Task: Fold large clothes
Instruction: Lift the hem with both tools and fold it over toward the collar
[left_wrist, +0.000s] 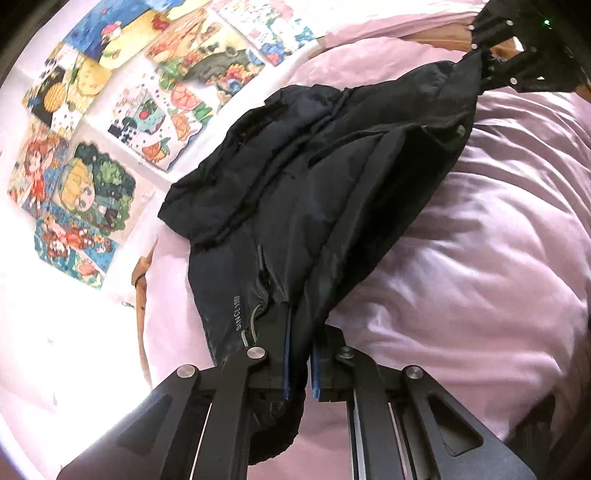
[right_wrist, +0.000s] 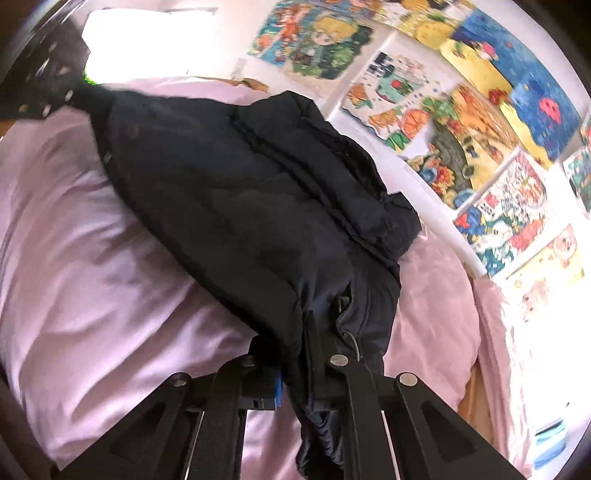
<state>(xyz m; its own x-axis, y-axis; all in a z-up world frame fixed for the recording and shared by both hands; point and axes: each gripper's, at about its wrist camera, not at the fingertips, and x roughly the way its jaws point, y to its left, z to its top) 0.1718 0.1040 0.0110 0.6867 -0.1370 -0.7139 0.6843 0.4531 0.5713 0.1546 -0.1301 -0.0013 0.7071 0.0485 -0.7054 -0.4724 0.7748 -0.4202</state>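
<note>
The dark padded jacket (left_wrist: 314, 177) lies partly on a bed covered with a pink duvet (left_wrist: 480, 258), with two of its edges raised clear of the bedding. One raised edge carries a zip with a small pull and the printed text "SINCE 1968" along the fabric. The jacket body sags between the two raised points and rests on the duvet at its far side, toward the wall.

Left hand-held gripper (left_wrist: 299, 354): jaws closed down on the jacket edge beside the zip. Fabric fills the narrow gap between the blue-lined pads (left_wrist: 286, 354), and a fold of it hangs below them.

Right hand-held gripper (right_wrist: 295, 373): jaws likewise clamped on a jacket edge, with fabric bunched between them and a loose fold trailing beneath. In the left wrist view this gripper appears at the far end of the jacket, pinching a gathered corner of cloth.

The duvet is rumpled and puffed around the jacket on all sides. Beyond the jacket, a white wall carries a set of colourful cartoon drawings (left_wrist: 110, 147) mounted close together. A strip of wooden bed frame (left_wrist: 142, 295) shows at the duvet edge nearest the wall, below the drawings.
</note>
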